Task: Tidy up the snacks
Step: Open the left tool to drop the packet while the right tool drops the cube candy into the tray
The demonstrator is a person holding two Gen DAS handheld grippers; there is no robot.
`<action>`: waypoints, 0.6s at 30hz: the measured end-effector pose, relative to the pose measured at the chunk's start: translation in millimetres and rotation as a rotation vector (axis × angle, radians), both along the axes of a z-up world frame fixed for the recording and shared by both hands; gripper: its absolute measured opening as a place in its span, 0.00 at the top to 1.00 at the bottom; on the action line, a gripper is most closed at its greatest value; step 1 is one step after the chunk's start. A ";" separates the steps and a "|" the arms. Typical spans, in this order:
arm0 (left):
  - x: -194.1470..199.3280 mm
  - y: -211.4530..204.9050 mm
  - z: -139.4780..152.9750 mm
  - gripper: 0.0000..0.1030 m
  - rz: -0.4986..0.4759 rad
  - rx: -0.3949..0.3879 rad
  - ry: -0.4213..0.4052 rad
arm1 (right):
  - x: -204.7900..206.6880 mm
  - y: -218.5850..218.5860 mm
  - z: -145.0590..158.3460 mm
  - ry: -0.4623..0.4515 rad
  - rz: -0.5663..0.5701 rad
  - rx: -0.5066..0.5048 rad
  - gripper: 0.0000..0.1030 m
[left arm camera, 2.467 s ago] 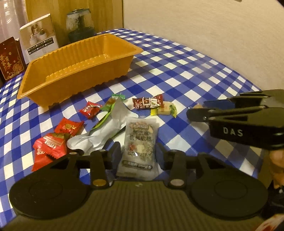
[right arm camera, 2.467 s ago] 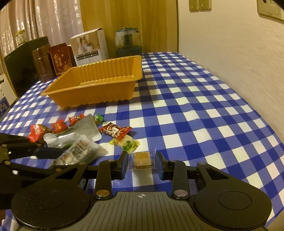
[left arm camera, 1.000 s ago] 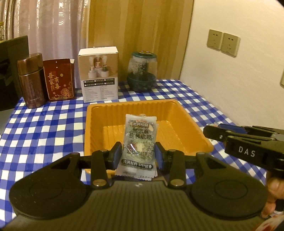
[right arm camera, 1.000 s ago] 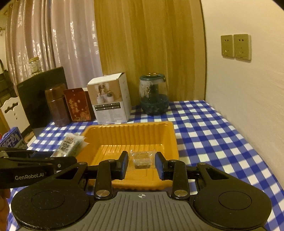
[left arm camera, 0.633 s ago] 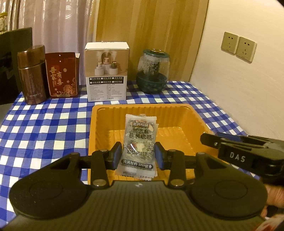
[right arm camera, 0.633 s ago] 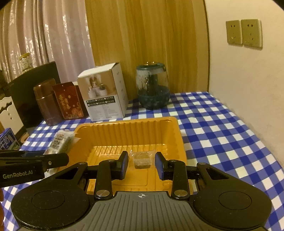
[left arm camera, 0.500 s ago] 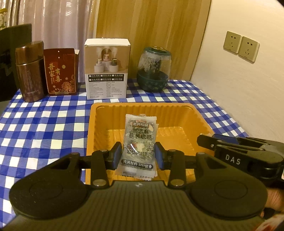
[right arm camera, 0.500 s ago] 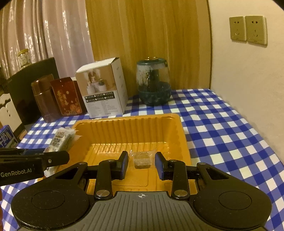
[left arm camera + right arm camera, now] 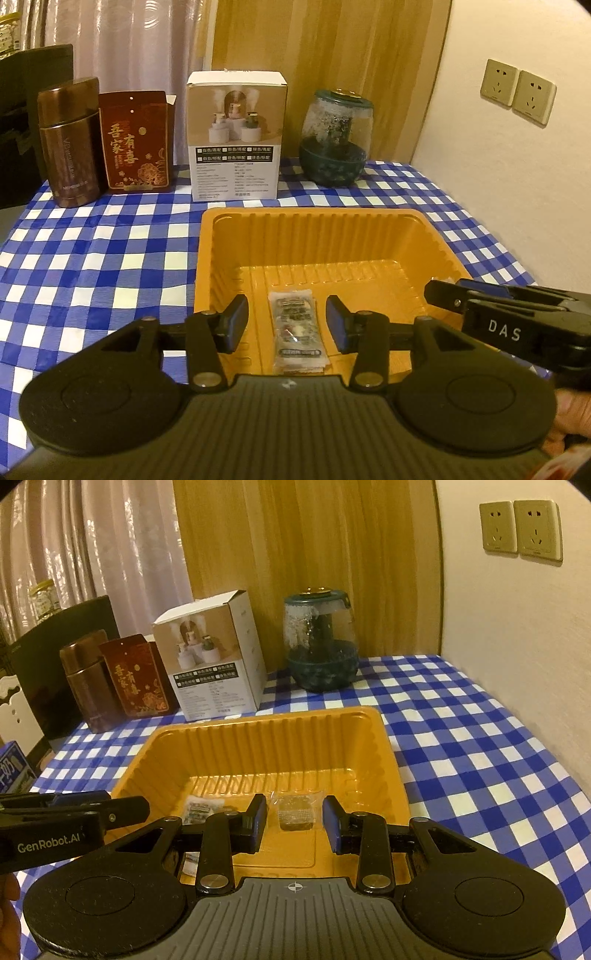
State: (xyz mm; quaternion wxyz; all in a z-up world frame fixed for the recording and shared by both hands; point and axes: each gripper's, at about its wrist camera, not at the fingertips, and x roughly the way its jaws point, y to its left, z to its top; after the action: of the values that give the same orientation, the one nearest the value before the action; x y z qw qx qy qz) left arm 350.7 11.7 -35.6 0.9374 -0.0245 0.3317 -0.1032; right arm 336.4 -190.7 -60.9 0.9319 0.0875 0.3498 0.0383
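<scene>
Half a second ago the left gripper [image 9: 286, 319] clamped the long snack packet [image 9: 298, 334]; now its jaws are opening, pads clear of it, and the packet lies on the floor of the orange tray [image 9: 369, 236]. The right gripper [image 9: 294, 821] has its fingers apart around one small clear-wrapped sweet [image 9: 295, 810], seemingly not touching, though the gap is hard to judge. Two snacks, one tray, on the checked tablecloth [image 9: 92, 258].
</scene>
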 end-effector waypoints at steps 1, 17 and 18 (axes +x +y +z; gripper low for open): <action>-0.2 0.2 -0.1 0.59 0.000 0.001 0.001 | 0.3 -0.2 0.1 0.001 -0.003 0.002 0.67; -0.1 -3.8 -6.0 0.57 -0.013 0.012 0.015 | -0.3 -10.3 3.5 -0.042 -0.031 0.097 0.34; 0.1 -3.9 -6.2 0.57 -0.012 0.015 0.015 | -0.9 -11.5 4.6 -0.051 -0.037 0.103 0.33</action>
State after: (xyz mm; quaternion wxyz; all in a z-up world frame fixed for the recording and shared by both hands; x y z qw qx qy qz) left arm 350.8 7.8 -41.8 0.9344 -0.0163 0.3395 -0.1064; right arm 335.5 -202.2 -56.3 0.9353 0.1410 0.3220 0.0415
